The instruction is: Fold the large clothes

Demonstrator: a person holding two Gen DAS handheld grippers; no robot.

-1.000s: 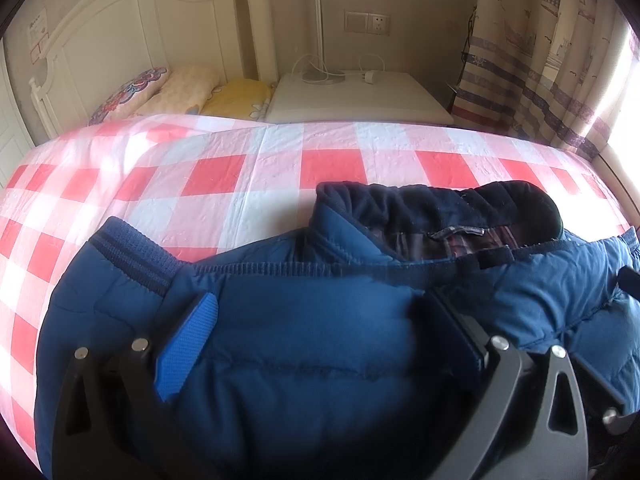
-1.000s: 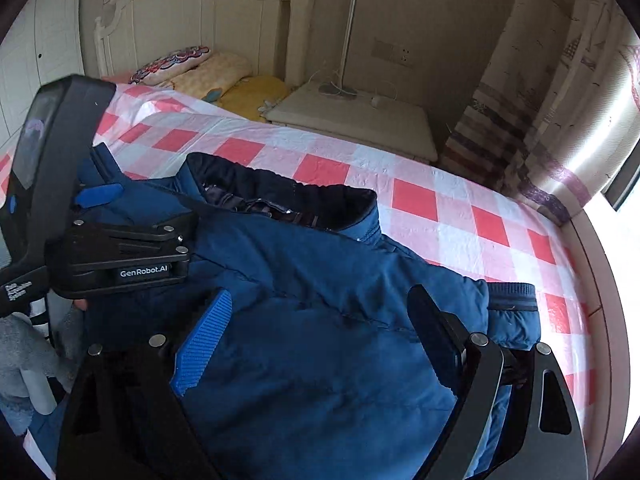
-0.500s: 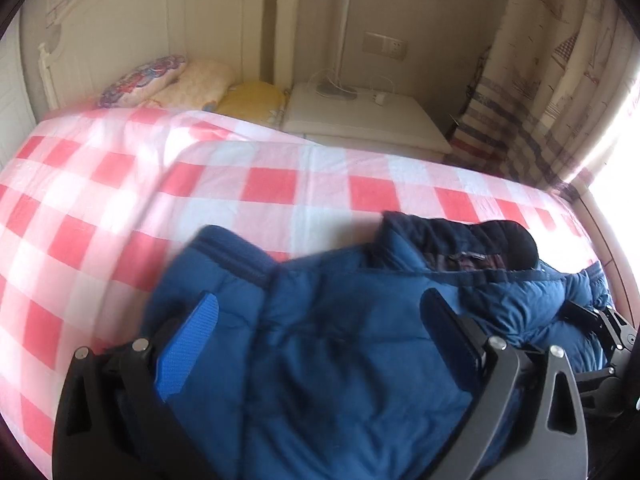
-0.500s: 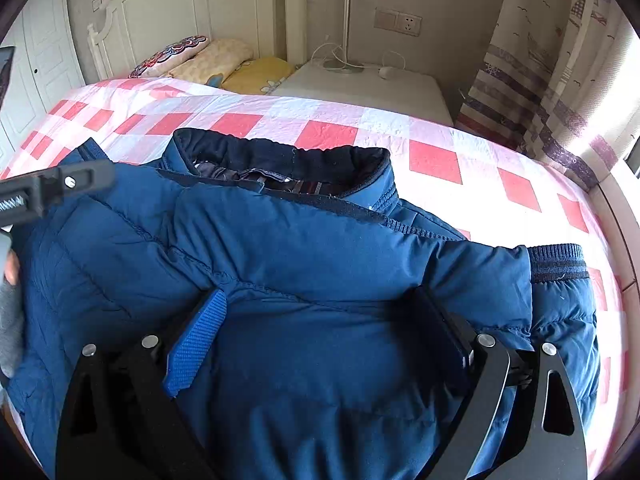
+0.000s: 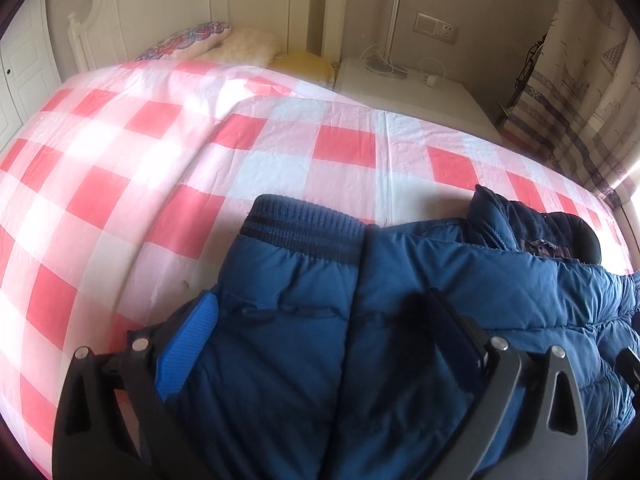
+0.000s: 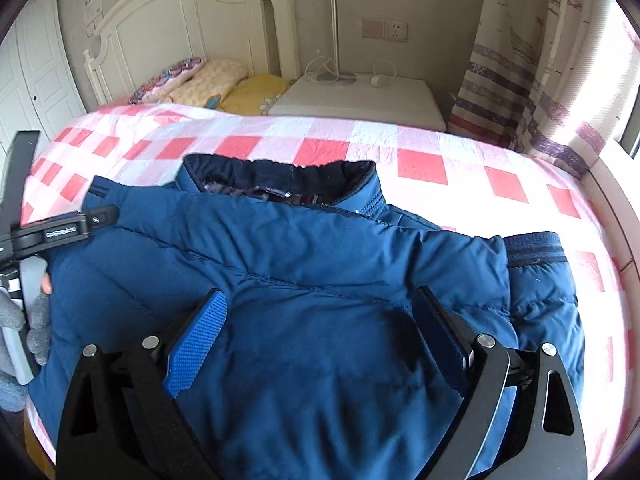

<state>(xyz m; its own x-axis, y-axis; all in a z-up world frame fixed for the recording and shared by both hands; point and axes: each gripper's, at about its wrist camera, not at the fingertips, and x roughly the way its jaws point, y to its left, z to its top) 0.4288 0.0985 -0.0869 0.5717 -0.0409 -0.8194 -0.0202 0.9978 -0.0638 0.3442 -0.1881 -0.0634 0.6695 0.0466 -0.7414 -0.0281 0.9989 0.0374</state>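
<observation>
On checked bed [image 6: 420, 168]: blue jacket [image 6: 320, 280]; both grippers [image 6: 320, 328] [image 5: 320, 328] agape, empty; gloved hand [image 6: 28, 320] only in right view.

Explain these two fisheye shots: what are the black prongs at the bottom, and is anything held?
No robot arm here: a person carries a two-fingered hand-held gripper in each hand, each with a camera looking along its fingers. The prongs are those fingers. One view shows the left hand-held gripper, the other the right hand-held gripper, which has just been opening. Both stand wide open over a puffy blue quilted jacket and pinch nothing. The jacket lies sleeves folded in on the red-and-white checked bedspread. In the right view, the person's grey-gloved hand appears at the left edge.
</observation>
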